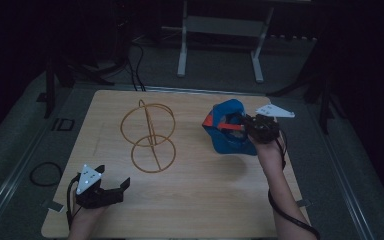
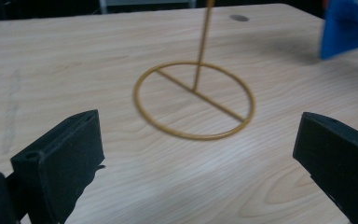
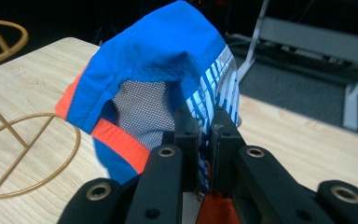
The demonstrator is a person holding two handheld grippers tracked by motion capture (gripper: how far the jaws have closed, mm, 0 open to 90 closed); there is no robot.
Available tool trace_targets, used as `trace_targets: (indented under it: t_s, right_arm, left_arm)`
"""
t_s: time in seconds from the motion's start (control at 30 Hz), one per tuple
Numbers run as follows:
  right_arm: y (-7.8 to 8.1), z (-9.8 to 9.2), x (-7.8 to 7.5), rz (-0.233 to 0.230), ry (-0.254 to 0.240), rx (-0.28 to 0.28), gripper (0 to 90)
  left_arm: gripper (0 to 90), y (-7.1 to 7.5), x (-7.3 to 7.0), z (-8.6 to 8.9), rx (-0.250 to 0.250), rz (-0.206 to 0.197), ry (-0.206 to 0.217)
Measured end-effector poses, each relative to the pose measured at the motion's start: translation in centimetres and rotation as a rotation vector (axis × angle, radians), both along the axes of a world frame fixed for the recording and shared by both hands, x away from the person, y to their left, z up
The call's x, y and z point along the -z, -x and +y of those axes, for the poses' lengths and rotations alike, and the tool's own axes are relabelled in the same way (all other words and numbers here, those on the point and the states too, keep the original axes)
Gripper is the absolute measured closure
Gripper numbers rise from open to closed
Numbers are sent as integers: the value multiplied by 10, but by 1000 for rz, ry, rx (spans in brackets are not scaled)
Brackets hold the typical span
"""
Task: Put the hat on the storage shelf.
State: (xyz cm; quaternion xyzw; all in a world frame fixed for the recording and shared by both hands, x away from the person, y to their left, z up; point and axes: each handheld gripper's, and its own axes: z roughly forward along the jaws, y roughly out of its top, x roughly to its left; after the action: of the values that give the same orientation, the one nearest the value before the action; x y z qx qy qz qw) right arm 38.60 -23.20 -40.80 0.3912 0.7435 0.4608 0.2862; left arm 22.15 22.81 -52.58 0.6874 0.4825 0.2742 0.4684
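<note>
From above, the right tongs (image 1: 244,123) grip a blue and orange cap (image 1: 228,131) over the right half of the tabletop (image 1: 195,200); whether the cap still touches the wood I cannot tell. A gold wire stand (image 1: 148,136), two rings on a thin post, sits near the middle, well apart from the cap. The left tongs (image 1: 114,190) hover at the near left corner, jaws spread wide with nothing between them.

Along the left tongs (image 2: 198,158), the two black jaws stand far apart at either side, and the stand's base ring (image 2: 194,100) lies flat on the wood just ahead, its post rising upward. A blue edge of the cap (image 2: 347,28) shows at the upper right.

Along the right tongs (image 3: 204,135), the jaws are pinched narrow on the cap's (image 3: 168,51) striped rim, its mesh lining facing the camera. The stand (image 3: 28,154) shows at the left.
</note>
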Motion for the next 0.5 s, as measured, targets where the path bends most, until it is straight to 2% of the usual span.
trace_targets:
  t_s: [0.13, 0.2, 0.23, 0.3, 0.5]
  right_arm:
    - [9, 1, -10, -27, 8, -20, 842]
    - [12, 1, -14, -37, 1, -30, 842]
    - [13, 0, -16, -40, -4, -37, 842]
    - [16, 0, -17, -44, -7, -41, 842]
    - [34, 0, -27, -87, -18, -80, 842]
  left_arm:
    - [20, 0, -10, -9, 30, -5, 0]
    - [20, 0, -20, -13, 43, -18, 4]
    - [20, 0, -20, -13, 43, -18, 4]
    - [20, -1, -28, -15, 59, -30, 22]
    - [20, -7, -54, -27, 92, -74, 0]
